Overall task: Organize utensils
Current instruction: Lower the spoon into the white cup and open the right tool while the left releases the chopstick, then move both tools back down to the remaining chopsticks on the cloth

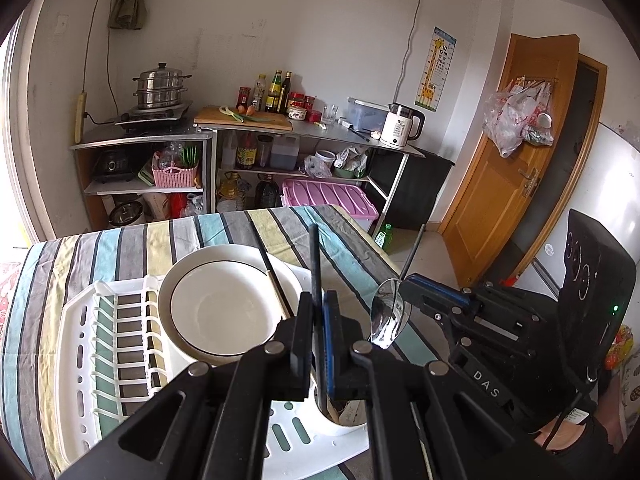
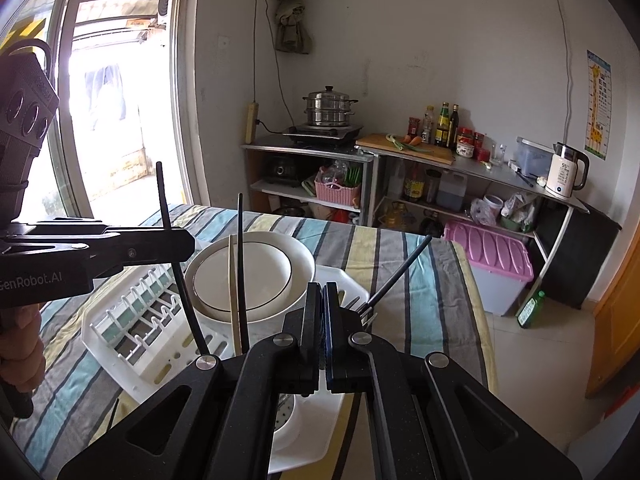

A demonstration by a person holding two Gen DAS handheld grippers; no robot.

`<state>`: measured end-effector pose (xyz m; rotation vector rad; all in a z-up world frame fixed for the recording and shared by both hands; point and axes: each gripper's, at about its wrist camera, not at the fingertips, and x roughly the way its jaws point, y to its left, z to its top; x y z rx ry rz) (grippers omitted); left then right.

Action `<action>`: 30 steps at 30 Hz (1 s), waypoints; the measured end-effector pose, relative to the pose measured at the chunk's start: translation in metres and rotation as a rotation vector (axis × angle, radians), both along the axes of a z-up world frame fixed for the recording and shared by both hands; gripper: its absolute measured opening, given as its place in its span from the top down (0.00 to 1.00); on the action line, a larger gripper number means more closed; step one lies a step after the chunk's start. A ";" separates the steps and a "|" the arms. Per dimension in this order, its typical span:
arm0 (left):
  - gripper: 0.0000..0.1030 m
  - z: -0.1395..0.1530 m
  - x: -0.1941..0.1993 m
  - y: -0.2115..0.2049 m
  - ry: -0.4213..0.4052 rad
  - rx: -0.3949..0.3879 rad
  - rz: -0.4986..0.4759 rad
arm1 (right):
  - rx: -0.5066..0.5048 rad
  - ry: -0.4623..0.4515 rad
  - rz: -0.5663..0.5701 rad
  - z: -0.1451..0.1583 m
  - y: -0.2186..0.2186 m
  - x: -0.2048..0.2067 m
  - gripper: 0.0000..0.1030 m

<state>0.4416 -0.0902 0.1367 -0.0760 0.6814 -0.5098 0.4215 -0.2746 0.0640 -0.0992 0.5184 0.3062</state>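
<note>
The left gripper (image 1: 319, 312) has its jaws clamped on a thin black chopstick (image 1: 315, 264), which stands nearly upright between the pads and runs down toward the white utensil cup (image 1: 344, 420) at the near corner of the dish rack (image 1: 76, 344). The right gripper (image 2: 323, 312) has its jaws pressed together on a spoon; from the left wrist its shiny bowl (image 1: 387, 316) hangs below the blue-padded fingers, just right of the cup, and its dark handle (image 2: 400, 272) slants up and away to the right. Two more sticks, one pale (image 2: 234, 292) and one black (image 2: 241, 276), stand in the cup and lean across the white bowl (image 1: 224, 300), which sits in the rack just behind the cup. The rack rests on a striped tablecloth (image 1: 132, 240). Well behind the rack stand a steel steamer pot (image 1: 160, 86), a white kettle (image 1: 400, 126) and a pink-lidded bin (image 1: 328, 196).
</note>
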 end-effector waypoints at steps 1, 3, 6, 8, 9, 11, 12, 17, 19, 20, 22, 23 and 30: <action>0.95 0.000 0.000 0.001 0.001 -0.002 0.001 | -0.003 -0.001 -0.002 0.000 -0.001 0.000 1.00; 0.95 0.000 0.001 0.001 -0.002 0.004 0.006 | 0.001 0.005 -0.003 -0.001 -0.002 0.000 0.99; 0.94 0.000 0.001 0.003 -0.007 0.011 0.014 | 0.018 0.018 0.003 0.000 -0.006 0.001 0.99; 0.94 0.000 0.001 0.004 -0.009 0.019 0.026 | 0.017 0.023 -0.001 0.000 -0.008 0.002 0.98; 0.94 0.000 0.001 0.004 -0.010 0.021 0.031 | 0.021 0.024 -0.004 0.000 -0.009 0.002 0.92; 0.93 0.000 0.001 0.006 -0.011 0.030 0.042 | 0.044 0.029 -0.004 0.001 -0.012 0.001 0.81; 0.93 0.000 0.001 0.007 -0.009 0.029 0.043 | 0.055 0.027 -0.001 0.002 -0.013 -0.001 0.80; 0.85 0.000 -0.005 0.012 -0.013 0.035 0.056 | 0.076 0.024 -0.003 0.007 -0.016 -0.010 0.80; 0.76 0.001 -0.011 0.017 -0.018 0.030 0.056 | 0.086 0.023 -0.002 0.009 -0.017 -0.018 0.80; 0.75 0.002 -0.015 0.019 -0.024 0.033 0.060 | 0.089 0.021 -0.001 0.010 -0.017 -0.022 0.80; 0.74 0.001 -0.025 0.023 -0.033 0.041 0.067 | 0.093 0.021 0.003 0.011 -0.017 -0.034 0.79; 0.74 0.001 -0.032 0.026 -0.037 0.043 0.068 | 0.093 0.021 0.002 0.011 -0.017 -0.039 0.79; 0.74 -0.007 -0.090 0.050 -0.052 0.056 0.081 | 0.110 0.016 0.012 0.005 -0.010 -0.101 0.79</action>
